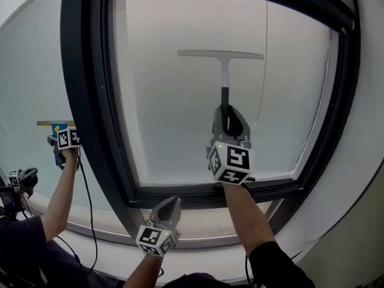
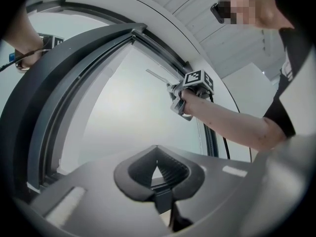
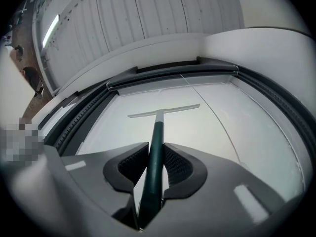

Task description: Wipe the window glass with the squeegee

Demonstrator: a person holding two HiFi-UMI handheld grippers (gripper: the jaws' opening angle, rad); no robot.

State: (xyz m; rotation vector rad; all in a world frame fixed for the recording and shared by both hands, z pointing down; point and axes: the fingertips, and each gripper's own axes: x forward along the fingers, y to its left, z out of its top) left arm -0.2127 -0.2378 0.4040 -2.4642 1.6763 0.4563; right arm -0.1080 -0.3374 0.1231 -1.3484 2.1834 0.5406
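Observation:
The squeegee has a pale blade [image 1: 221,54] lying flat on the frosted window glass [image 1: 174,119], high on the pane, and a dark green handle [image 3: 156,147] pointing down. My right gripper [image 1: 228,125] is shut on that handle, below the blade; in the right gripper view the handle runs straight between the jaws of the right gripper [image 3: 156,154]. My left gripper [image 1: 166,210] hangs lower, in front of the sill, apart from the glass. In its own view the left gripper [image 2: 157,168] is shut with nothing in it, and the squeegee [image 2: 158,76] shows far off.
A thick dark window frame [image 1: 90,113] surrounds the pane, with a pale sill [image 1: 198,230] under it. At the left another person's arm [image 1: 60,197] holds a gripper with a second squeegee [image 1: 57,125] against the neighbouring pane. A thin cord [image 1: 264,71] hangs over the glass's right part.

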